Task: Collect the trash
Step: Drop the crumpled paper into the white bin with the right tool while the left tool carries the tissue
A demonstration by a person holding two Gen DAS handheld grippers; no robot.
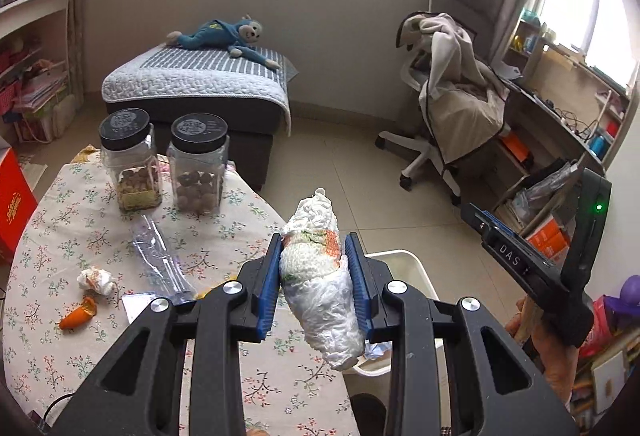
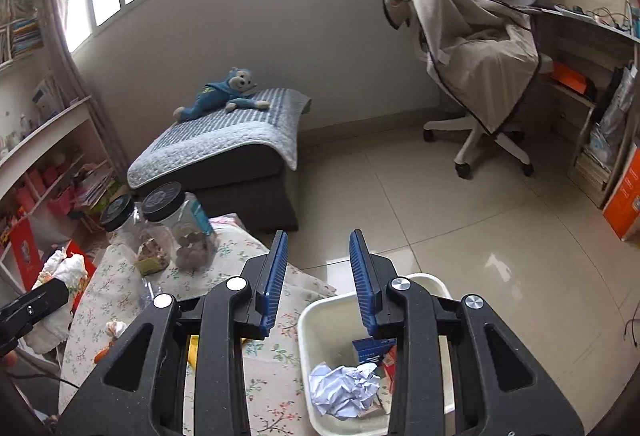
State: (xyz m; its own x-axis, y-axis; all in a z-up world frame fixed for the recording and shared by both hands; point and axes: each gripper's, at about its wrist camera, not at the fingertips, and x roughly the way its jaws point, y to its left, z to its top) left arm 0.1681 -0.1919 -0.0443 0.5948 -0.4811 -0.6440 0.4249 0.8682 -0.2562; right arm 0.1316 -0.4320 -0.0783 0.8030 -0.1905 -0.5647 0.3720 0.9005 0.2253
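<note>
My left gripper [image 1: 314,284] is shut on a rolled white tissue wad [image 1: 320,288] with orange and green marks, held above the table edge near the white bin [image 1: 416,268]. The wad also shows at the left of the right wrist view [image 2: 66,268]. My right gripper [image 2: 318,276] is open and empty above the white bin [image 2: 316,320], which holds crumpled paper [image 2: 344,388] and a blue carton [image 2: 370,350]. On the floral table [image 1: 80,236] lie a small tissue ball [image 1: 96,279], an orange scrap [image 1: 78,316] and a clear plastic wrapper [image 1: 160,256].
Two black-lidded jars [image 1: 132,164] [image 1: 198,164] stand at the table's far side. A red box [image 1: 14,208] is at the left. A sofa with a blue plush toy [image 1: 224,36], a draped office chair [image 1: 452,96] and a cluttered desk [image 1: 560,108] stand beyond.
</note>
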